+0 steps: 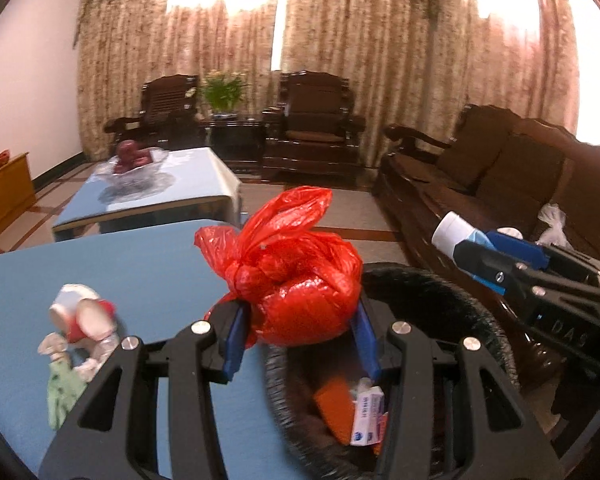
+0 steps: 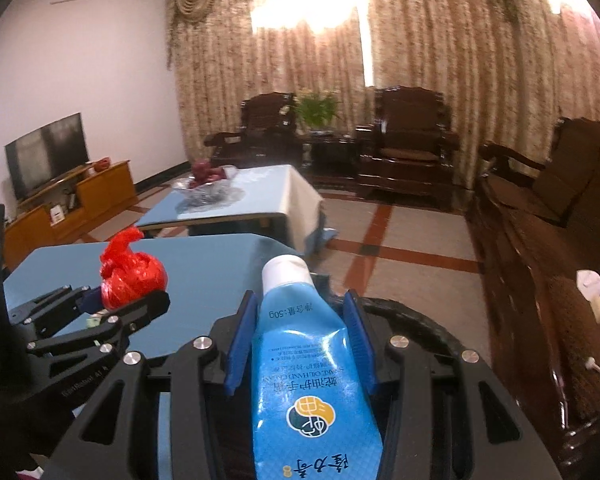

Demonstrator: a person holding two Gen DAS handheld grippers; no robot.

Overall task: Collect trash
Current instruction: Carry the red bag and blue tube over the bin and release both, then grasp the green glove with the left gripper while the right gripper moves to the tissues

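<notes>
Left wrist view: the left tool (image 1: 300, 332) is closed around a knotted red plastic bag (image 1: 296, 276), its blue pads (image 1: 236, 340) pressing both sides of the bundle. The bag is held above the near rim of a black bin (image 1: 496, 332), which stands just beside the right edge of a blue desk (image 1: 140, 272). Inside the bin lie an orange item (image 1: 334, 408) and a small white box (image 1: 366, 416). On the desk, to the left of the bin, sits a pile of crumpled wrappers and a red-and-white cup (image 1: 80, 320). To the right of the bin, the right tool (image 1: 474, 254) holds a blue tube with a white cap (image 1: 460, 232).

Right wrist view: the right tool (image 2: 300, 344) is clamped on the blue tube (image 2: 308, 360), cap pointing away, label printed with Chinese text. The tube is above the black bin (image 2: 420, 320), whose rim curves behind the pads. To the left of the bin, over the blue desk (image 2: 204, 268), the left tool (image 2: 128, 300) grips the red plastic bag (image 2: 132, 272). Beyond the bin stands a second covered table with a glass fruit bowl (image 2: 208, 188).
</notes>
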